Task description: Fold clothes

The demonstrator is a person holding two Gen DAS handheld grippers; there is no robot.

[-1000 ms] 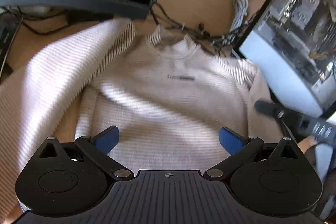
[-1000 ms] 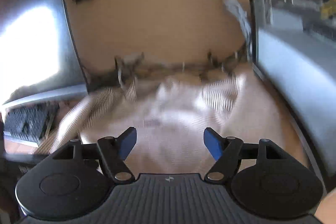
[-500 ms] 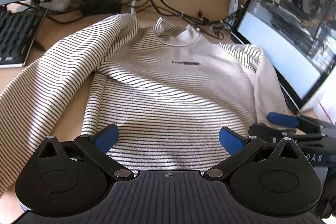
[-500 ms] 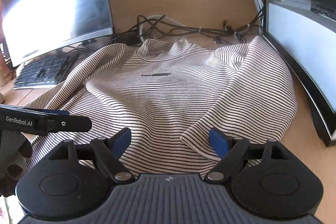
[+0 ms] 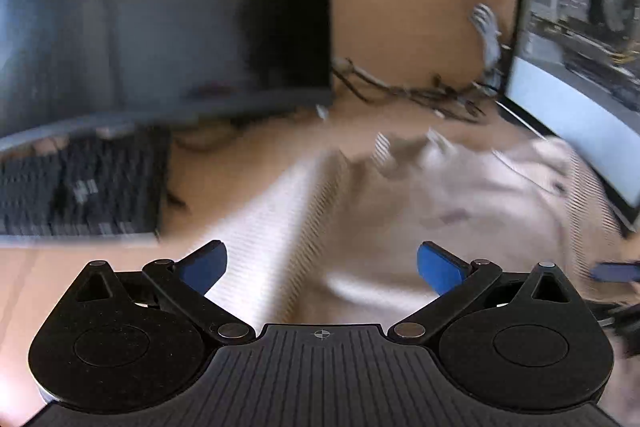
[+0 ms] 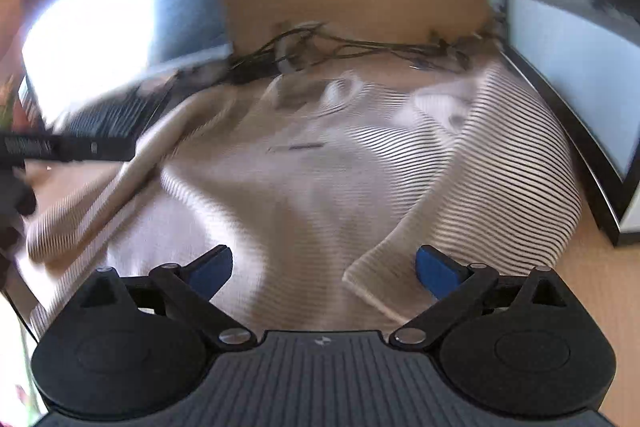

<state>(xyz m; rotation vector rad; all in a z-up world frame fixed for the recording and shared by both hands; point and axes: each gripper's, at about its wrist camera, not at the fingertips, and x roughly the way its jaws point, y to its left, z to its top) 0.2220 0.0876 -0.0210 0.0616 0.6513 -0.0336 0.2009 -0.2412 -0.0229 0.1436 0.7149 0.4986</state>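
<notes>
A cream long-sleeved shirt with thin dark stripes (image 6: 304,187) lies front up on the wooden desk, collar toward the back. Both views are motion-blurred. Its right sleeve (image 6: 508,187) is folded down over the body, cuff near my right gripper (image 6: 324,265), which is open and empty just above the hem. In the left wrist view the shirt (image 5: 460,219) sits right of centre and its left sleeve (image 5: 272,223) runs toward my left gripper (image 5: 322,265), open and empty. The left gripper also shows in the right wrist view (image 6: 68,149).
A dark monitor (image 5: 160,7) and black keyboard (image 5: 76,187) stand at the left. A lit monitor (image 6: 576,75) stands close along the shirt's right side. Tangled cables (image 6: 352,47) lie behind the collar. The right gripper's blue tip (image 5: 614,271) shows at the right edge.
My left gripper has swung left, toward the left sleeve and keyboard. My right gripper has moved slightly closer to the folded sleeve's cuff. Both stay open.
</notes>
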